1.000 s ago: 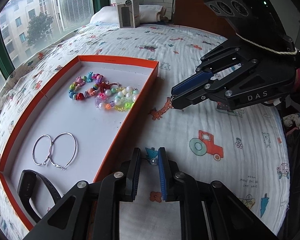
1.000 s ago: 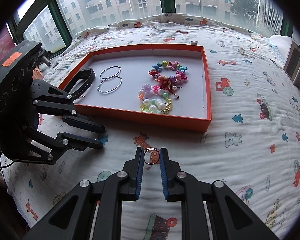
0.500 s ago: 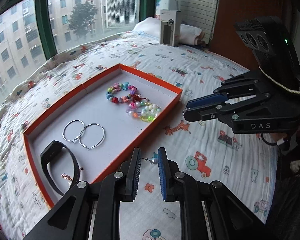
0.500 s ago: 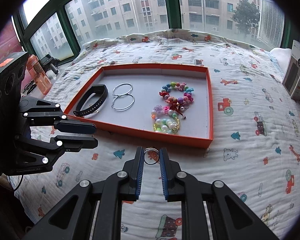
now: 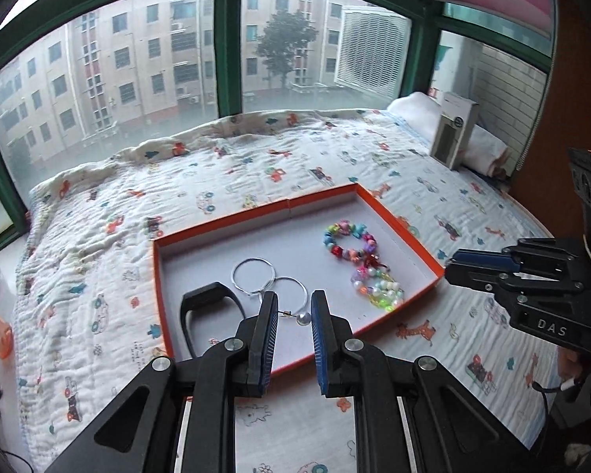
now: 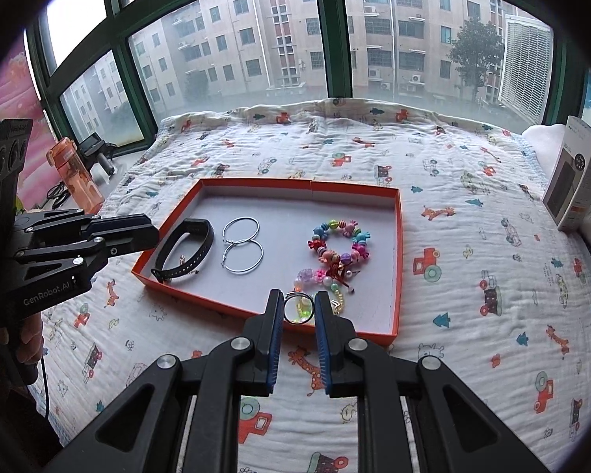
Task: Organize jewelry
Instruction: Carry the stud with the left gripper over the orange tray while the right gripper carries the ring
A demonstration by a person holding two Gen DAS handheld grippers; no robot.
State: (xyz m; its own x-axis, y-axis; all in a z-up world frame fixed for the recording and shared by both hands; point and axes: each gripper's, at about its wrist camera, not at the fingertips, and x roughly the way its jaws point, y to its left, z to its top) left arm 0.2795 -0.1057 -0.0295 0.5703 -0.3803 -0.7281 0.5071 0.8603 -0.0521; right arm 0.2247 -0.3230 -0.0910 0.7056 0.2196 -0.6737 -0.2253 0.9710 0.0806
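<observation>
L gripper [image 5: 293, 315]: jaws nearly closed, pinching pearl stud [image 5: 301, 317], pitched down, at 9 o'clock from R | R gripper [image 6: 299, 309]: jaws clamped on ring [image 6: 298, 308], pitched down | hand [image 6: 27, 339] gripped L handle

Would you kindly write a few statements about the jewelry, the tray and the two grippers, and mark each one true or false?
1. The left gripper holds a pearl stud earring. True.
2. The right gripper is empty. False: it is shut on a small ring.
3. Two silver hoop earrings lie inside the orange tray. True.
4. The black band lies on the quilt outside the tray. False: it lies in the tray, beside the hoops.
5. The beaded bracelets lie in the tray. True.
</observation>
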